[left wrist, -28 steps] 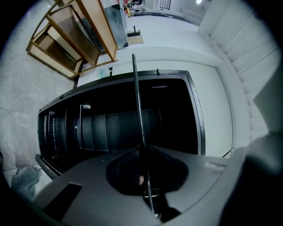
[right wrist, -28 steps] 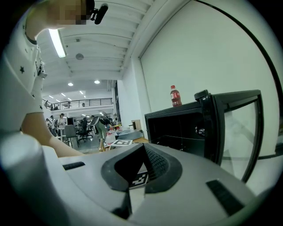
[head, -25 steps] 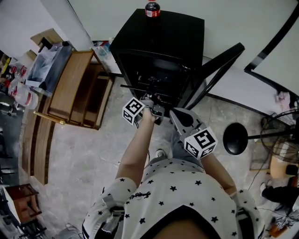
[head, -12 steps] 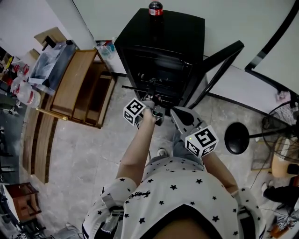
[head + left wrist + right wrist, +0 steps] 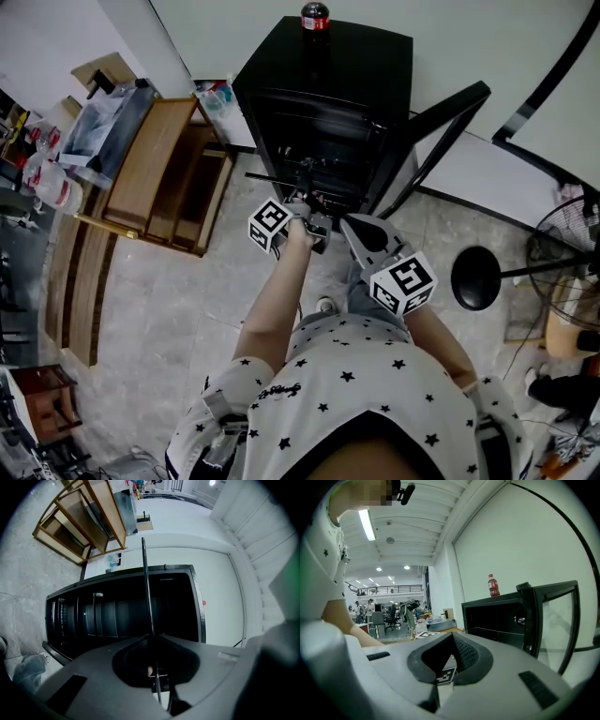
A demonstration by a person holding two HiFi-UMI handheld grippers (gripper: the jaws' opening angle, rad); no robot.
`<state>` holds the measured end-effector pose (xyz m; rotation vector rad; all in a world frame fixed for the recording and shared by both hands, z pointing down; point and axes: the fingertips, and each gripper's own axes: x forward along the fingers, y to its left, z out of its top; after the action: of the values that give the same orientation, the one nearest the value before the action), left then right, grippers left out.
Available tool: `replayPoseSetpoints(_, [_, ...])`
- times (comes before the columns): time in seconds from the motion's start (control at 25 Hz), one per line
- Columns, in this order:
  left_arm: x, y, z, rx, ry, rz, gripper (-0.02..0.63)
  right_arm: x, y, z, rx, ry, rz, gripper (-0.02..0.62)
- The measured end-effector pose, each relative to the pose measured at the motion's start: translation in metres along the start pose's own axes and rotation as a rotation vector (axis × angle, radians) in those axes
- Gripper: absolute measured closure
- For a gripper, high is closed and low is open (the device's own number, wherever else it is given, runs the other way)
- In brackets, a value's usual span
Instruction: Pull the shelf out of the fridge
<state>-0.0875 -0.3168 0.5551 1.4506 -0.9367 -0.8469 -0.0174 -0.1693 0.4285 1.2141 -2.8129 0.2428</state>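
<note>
A small black fridge point(image 5: 323, 84) stands on the floor with its door point(image 5: 441, 131) swung open to the right. A cola bottle point(image 5: 315, 17) stands on top of it. A thin shelf point(image 5: 277, 177) sticks out of the fridge's opening. My left gripper point(image 5: 307, 204) is shut on the shelf's front edge. In the left gripper view the shelf point(image 5: 146, 583) shows edge-on as a dark line running from the left gripper point(image 5: 153, 638) into the fridge point(image 5: 122, 611). My right gripper point(image 5: 354, 227) hovers just right of the left, its jaws together and empty. The right gripper view looks across the right gripper point(image 5: 452, 637) at the fridge point(image 5: 497, 616) and door point(image 5: 551, 616).
A wooden shelf unit point(image 5: 159, 178) stands left of the fridge, with bags and bottles point(image 5: 47, 183) beyond it. A black round stand base point(image 5: 476, 278) and a fan point(image 5: 572, 253) are on the floor at the right. The person's star-print shirt point(image 5: 356, 403) fills the bottom.
Little differs: the left gripper keeps its hold on the shelf's front edge, and both grippers stay at nearly the same spot before the fridge.
</note>
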Motion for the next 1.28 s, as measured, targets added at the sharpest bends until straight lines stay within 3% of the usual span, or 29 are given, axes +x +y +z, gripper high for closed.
replayPoseSetpoints(1.28, [-0.0007,0.0012,-0.0001,-0.012,0.013,0.000,0.579,0.0011,-0.0035,0.0030,0.009,-0.013,-0.026,0.603])
